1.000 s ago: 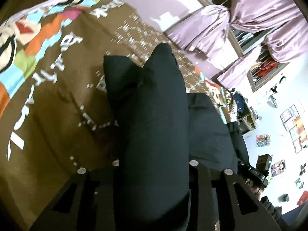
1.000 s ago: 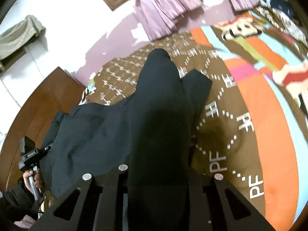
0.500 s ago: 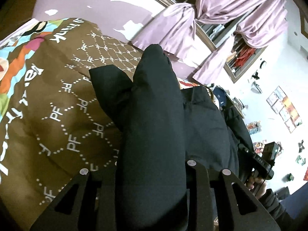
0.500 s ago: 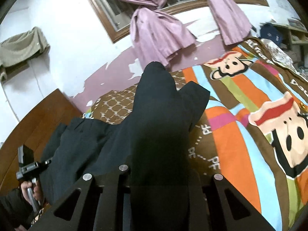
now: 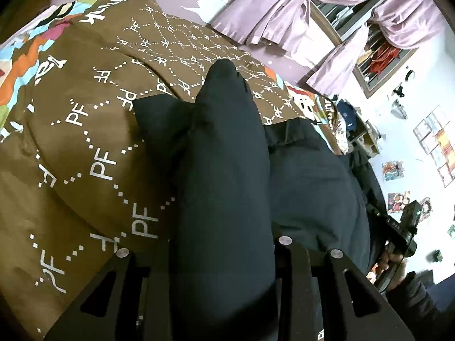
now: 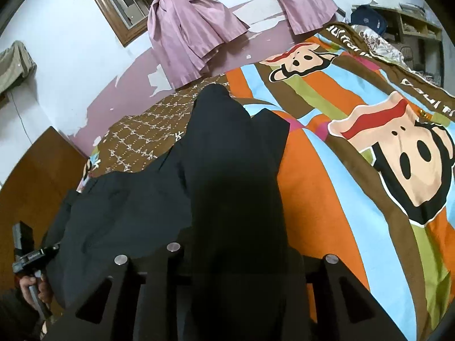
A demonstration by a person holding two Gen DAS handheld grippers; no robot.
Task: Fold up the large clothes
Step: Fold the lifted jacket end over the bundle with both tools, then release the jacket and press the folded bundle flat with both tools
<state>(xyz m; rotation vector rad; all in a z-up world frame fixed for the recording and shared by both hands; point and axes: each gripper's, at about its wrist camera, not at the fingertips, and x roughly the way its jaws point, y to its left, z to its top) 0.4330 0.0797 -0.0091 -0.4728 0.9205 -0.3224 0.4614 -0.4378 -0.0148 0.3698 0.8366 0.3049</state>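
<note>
Both grippers, left point(image 5: 224, 153) and right point(image 6: 227, 170), have a bunched edge of the dark garment point(image 5: 310, 182) between their fingers, stretched over the bedspread point(image 5: 93, 130) to fold flat. Both jaws are opening, cloth not yet dropped

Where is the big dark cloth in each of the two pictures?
Left wrist view: the dark cloth fills the middle, bunched between the claw's fingers, and spreads right toward the other hand.
Right wrist view: the dark cloth fills the middle too, and spreads left toward the other hand.
Shared landmark: the purple curtains, top right in the left view, top middle in the right view.
</note>
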